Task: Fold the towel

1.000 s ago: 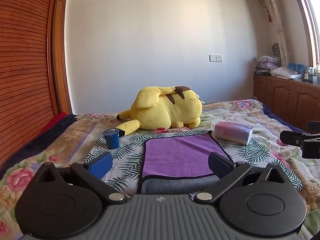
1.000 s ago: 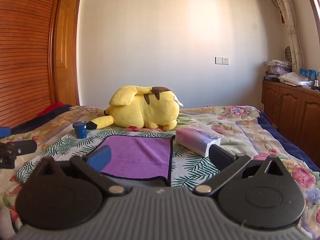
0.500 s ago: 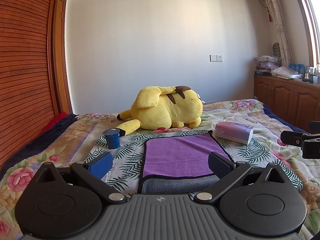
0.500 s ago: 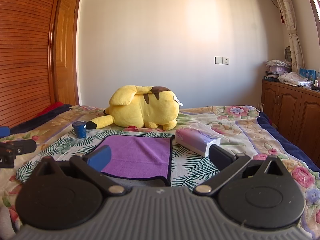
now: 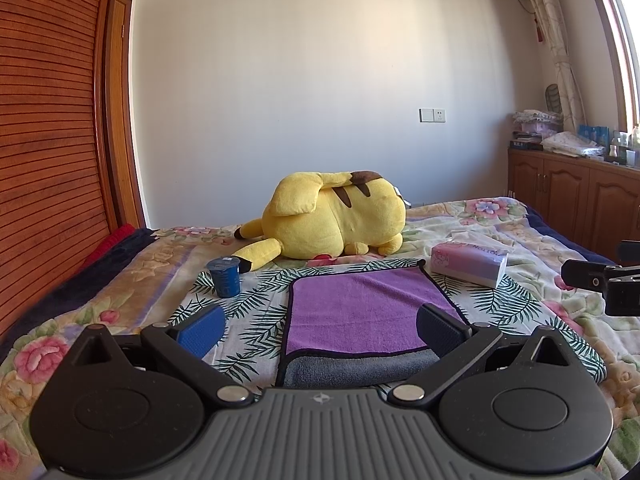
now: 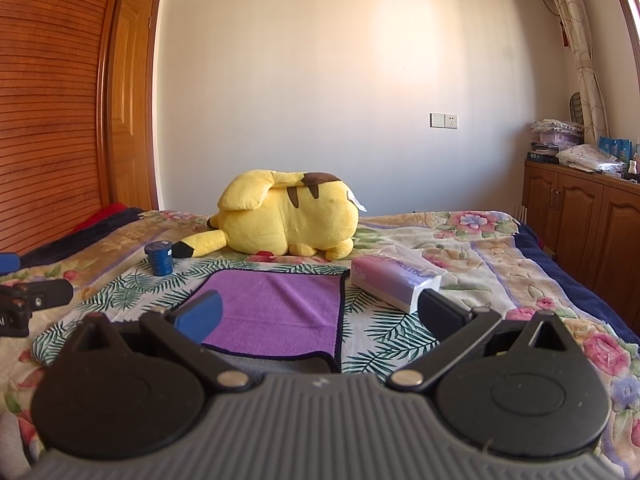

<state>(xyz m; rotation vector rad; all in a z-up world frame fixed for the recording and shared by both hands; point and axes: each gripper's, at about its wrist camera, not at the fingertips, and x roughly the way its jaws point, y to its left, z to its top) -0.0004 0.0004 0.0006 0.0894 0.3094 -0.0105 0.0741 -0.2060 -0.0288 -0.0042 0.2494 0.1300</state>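
Note:
A purple towel [image 5: 360,308] with a dark border lies flat on the bed, its near edge turned over to show the grey underside [image 5: 360,368]. My left gripper [image 5: 320,326] hovers open just before that near edge, with nothing between its fingers. In the right wrist view the same towel [image 6: 276,312] lies ahead and a little left. My right gripper [image 6: 318,314] is open and holds nothing, above the towel's near right corner. Each gripper's tip shows at the edge of the other's view.
A yellow plush toy [image 5: 336,216] lies beyond the towel. A small blue cup [image 5: 225,277] stands to the left and a pink tissue pack [image 5: 468,262] to the right. The leaf-print cloth [image 5: 256,320] covers the floral bedspread. Wooden cabinets [image 6: 580,216] line the right wall.
Almost nothing has changed. Both grippers stay open and hover in nearly the same place.

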